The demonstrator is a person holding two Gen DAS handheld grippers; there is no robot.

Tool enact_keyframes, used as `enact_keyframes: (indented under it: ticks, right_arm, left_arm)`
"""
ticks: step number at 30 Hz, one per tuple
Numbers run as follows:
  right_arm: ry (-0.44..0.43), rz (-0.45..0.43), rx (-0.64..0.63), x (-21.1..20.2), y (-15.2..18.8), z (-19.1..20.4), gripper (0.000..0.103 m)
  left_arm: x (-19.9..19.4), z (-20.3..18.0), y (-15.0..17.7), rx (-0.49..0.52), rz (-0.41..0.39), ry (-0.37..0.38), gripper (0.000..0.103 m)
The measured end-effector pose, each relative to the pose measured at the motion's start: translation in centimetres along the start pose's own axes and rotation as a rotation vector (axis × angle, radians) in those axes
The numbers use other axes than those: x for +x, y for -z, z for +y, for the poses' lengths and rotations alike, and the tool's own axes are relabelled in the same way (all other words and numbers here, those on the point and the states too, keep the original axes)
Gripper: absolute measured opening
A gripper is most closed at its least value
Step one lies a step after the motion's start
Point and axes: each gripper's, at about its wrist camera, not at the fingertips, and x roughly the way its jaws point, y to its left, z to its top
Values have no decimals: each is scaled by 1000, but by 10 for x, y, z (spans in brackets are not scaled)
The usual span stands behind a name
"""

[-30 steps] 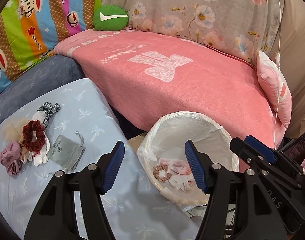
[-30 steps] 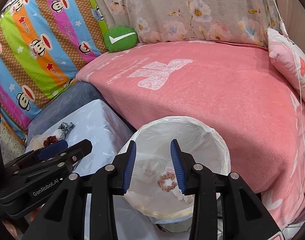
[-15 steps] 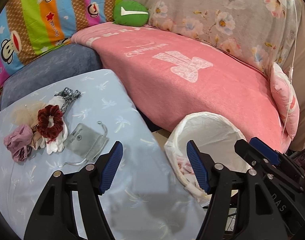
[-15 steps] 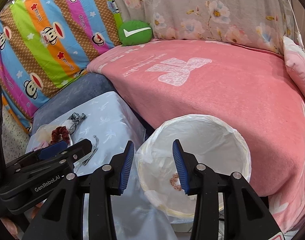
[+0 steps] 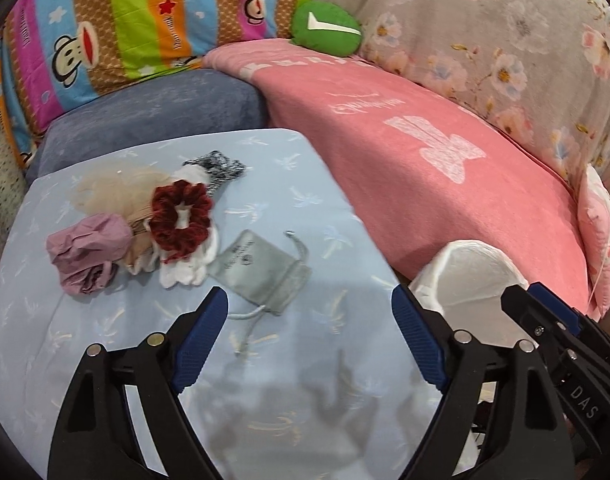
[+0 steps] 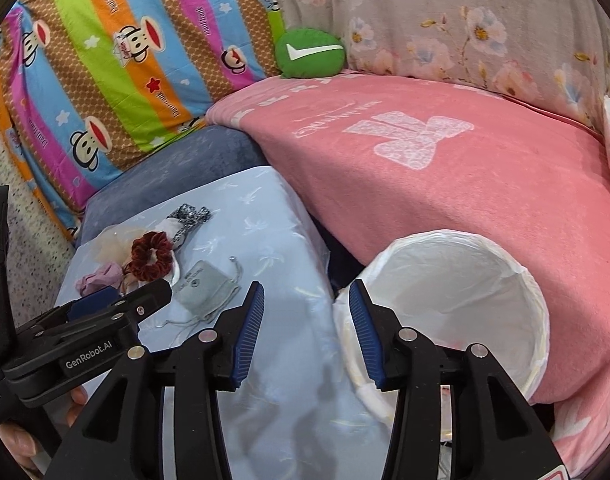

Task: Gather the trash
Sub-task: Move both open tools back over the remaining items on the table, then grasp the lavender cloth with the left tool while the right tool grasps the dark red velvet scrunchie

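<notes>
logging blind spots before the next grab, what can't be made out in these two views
- Bin contents: right wrist view shows only the white liner, with the near rim and right gripper blocking the bottom; left wrist view cuts it off behind the left gripper.
- Print on the grey pouch: too small and blurred in both views.
- Items under the red scrunchie: overlapped in the pile.

Open pale-blue desk (image 5: 305,240) surface lies ahead of the left gripper (image 5: 309,336), whose jaws stand wide and hold nothing. The grey pouch (image 5: 261,272) sits just beyond its fingertips; scrunchies (image 5: 181,216) and crumpled paper (image 5: 89,252) crowd the left side behind it. The bin (image 6: 457,300) mouth is unobstructed (pink sofa (image 6: 445,184) close behind). The right gripper (image 6: 305,332) hangs over the desk edge, beside the bin rim.
</notes>
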Motion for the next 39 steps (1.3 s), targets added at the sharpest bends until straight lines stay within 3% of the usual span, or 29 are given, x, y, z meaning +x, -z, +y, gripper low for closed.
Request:
enact_keyframes:
  ticks: [13, 17, 26, 30, 37, 39]
  right_arm:
    - [-62, 51, -73, 36, -1, 70, 45]
    - [-80, 62, -95, 49, -3, 94, 45]
    - [-124, 92, -105, 92, -16, 143, 48]
    - [-135, 117, -106, 118, -23, 164, 48]
    - [-129, 166, -98, 166, -29, 189, 48]
    - [-128, 184, -94, 179, -28, 193, 48]
  left_arm:
    - [-1, 90, 2, -87, -12, -130, 80]
    - [-1, 123, 0, -121, -17, -186, 87]
    - [15, 186, -6, -174, -4, -262, 89]
    - [24, 208, -9, -206, -1, -245, 89]
    - [37, 225, -15, -270, 2, -137, 88]
    - [42, 227, -16, -288, 10, -106, 83]
